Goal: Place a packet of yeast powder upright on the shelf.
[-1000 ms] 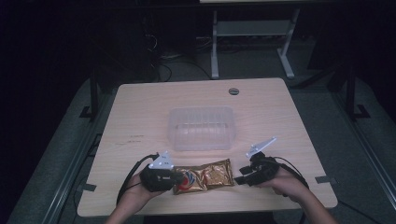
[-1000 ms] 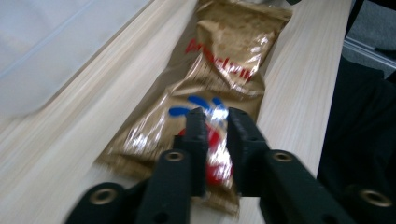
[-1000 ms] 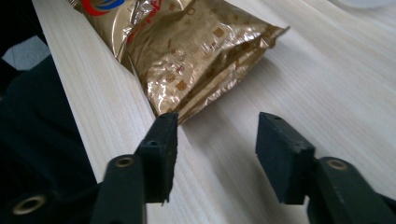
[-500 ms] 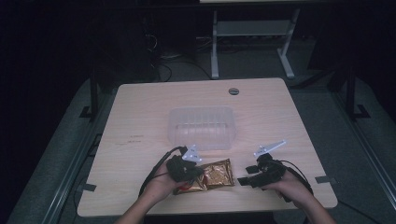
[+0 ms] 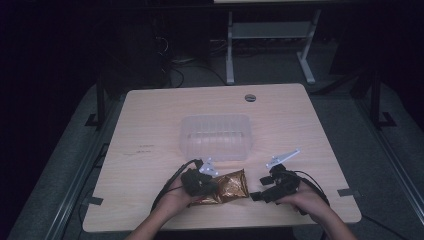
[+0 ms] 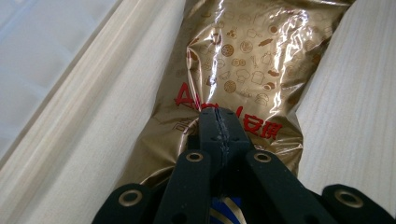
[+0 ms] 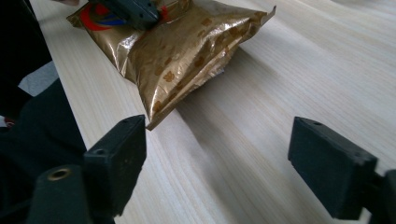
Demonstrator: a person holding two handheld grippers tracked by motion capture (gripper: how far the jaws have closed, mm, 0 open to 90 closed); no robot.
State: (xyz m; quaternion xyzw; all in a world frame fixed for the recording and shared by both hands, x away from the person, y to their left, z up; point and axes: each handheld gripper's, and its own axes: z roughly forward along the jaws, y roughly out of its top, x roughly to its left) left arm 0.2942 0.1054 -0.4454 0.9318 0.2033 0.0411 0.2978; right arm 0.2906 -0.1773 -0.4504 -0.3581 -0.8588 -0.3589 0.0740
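Left tool (image 5: 212, 183) has its jaws pinched tight together on the gold foil of the bag (image 5: 227, 186). In the left gripper view the jaws meet right at the red print on the bag (image 6: 243, 60), with a bit of film bunched between them. Right tool (image 5: 256, 196) sits just off the bag at about 3 o'clock from it. Its jaws have just been opening and now stand wide with nothing between them, only bare wood. In the right gripper view the bag (image 7: 187, 46) lies toward 11 o'clock, one corner close to one jaw but not touching it. The bag lies flat on the tabletop (image 5: 150, 130) near the front edge. The clear tub (image 5: 216, 136) sits just past it at 12 o'clock, apart from the bag.
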